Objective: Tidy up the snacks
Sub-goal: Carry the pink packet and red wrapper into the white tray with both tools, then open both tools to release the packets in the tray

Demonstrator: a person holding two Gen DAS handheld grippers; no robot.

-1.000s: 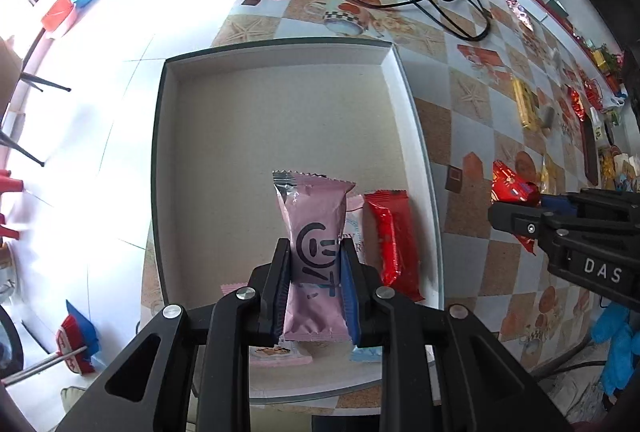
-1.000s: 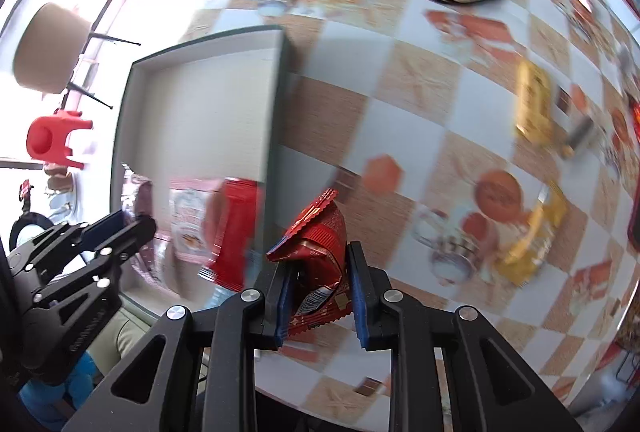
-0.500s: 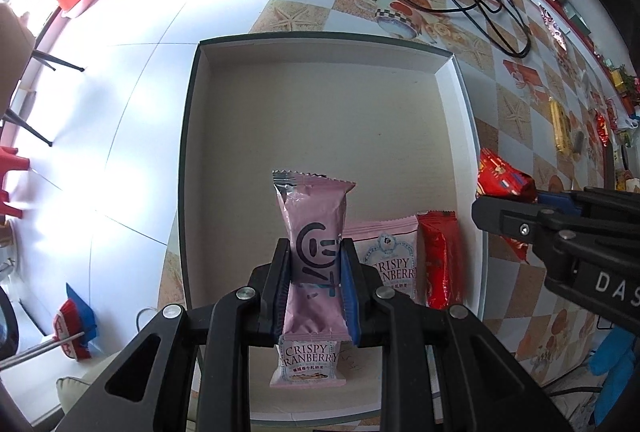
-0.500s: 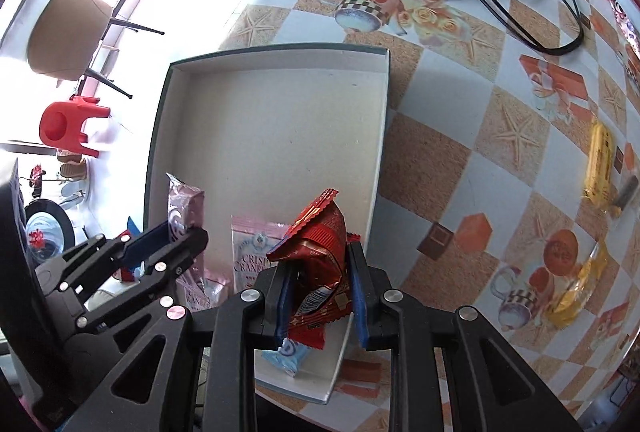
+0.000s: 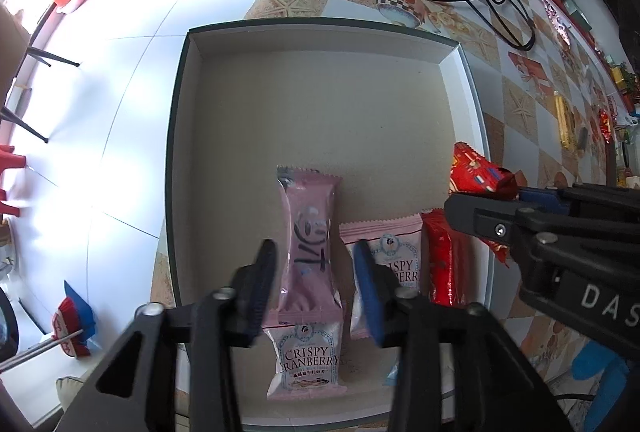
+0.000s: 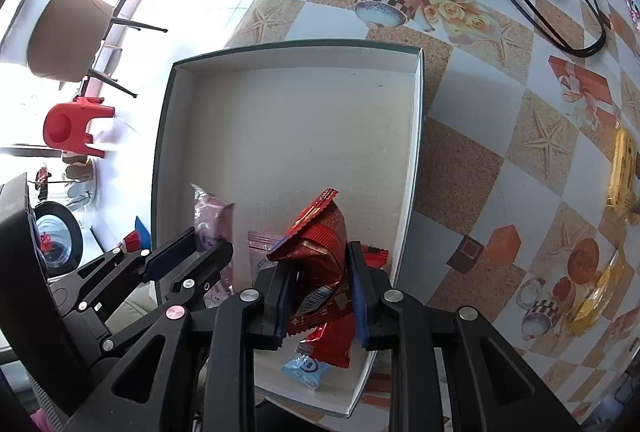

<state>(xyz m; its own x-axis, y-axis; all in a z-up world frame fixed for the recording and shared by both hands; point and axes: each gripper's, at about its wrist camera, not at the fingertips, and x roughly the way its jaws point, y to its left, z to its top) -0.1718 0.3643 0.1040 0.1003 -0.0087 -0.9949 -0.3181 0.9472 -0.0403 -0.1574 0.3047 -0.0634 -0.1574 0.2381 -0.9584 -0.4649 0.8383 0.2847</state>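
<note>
My left gripper point(image 5: 314, 266) had just been opening, the pink packet point(image 5: 309, 232) loose between its jaws over the box point(image 5: 320, 111); my right gripper point(image 6: 320, 286) clenched a red packet point(image 6: 320, 248).

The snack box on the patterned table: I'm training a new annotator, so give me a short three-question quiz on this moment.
1. True or false: the left gripper clamps the pink snack packet.
2. What does the right gripper hold? A) yellow bar B) red snack packet C) black cable
3. What word is printed on the packets lying in the box, above "cranberry"?

Key:
1. False: its jaws have just been opening, and the packet stands between them, pads clear.
2. B
3. Crispy
</note>
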